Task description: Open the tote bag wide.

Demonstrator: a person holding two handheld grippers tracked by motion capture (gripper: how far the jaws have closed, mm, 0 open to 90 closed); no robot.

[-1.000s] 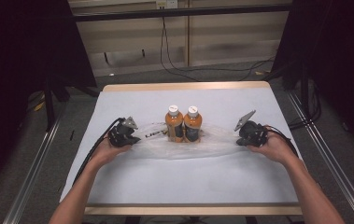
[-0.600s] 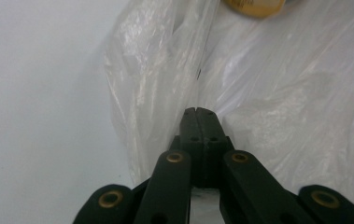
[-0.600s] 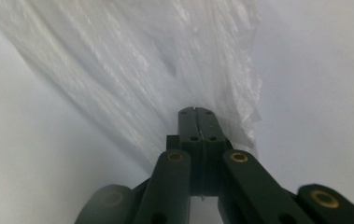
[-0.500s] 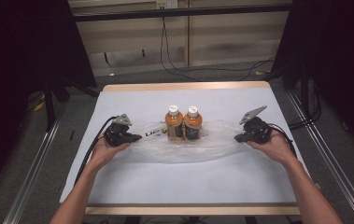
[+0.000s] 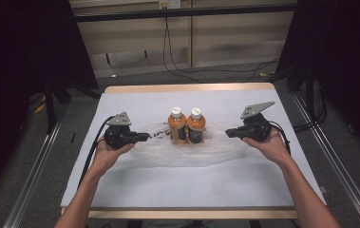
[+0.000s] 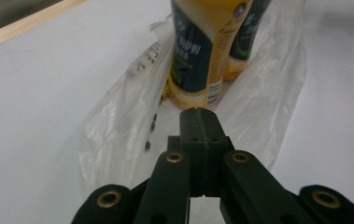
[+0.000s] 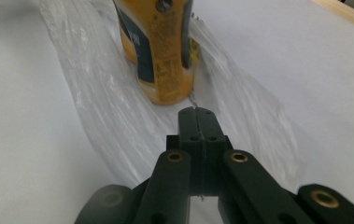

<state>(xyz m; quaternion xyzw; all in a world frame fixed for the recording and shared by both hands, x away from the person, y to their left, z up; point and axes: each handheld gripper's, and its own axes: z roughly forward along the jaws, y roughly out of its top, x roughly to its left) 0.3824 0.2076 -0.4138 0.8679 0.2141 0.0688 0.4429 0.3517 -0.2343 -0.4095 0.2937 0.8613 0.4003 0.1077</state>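
On the white tabletop (image 5: 120,185), the left gripper (image 5: 142,137) sits at the left end of a clear plastic bag (image 5: 187,153), its jaws pressed together on the bag's edge, with bare surface open toward the left rim. Two orange drink bottles (image 5: 186,125) stand upright, touching, on the middle of the bag, well clear of the wooden far edge. The right gripper (image 5: 229,133) pinches the bag's right end, jaws likewise closed, with free room beyond. The left gripper view shows both bottles' blue labels (image 6: 198,51) and printing on the bag; the right gripper view shows one bottle (image 7: 158,46) close up.
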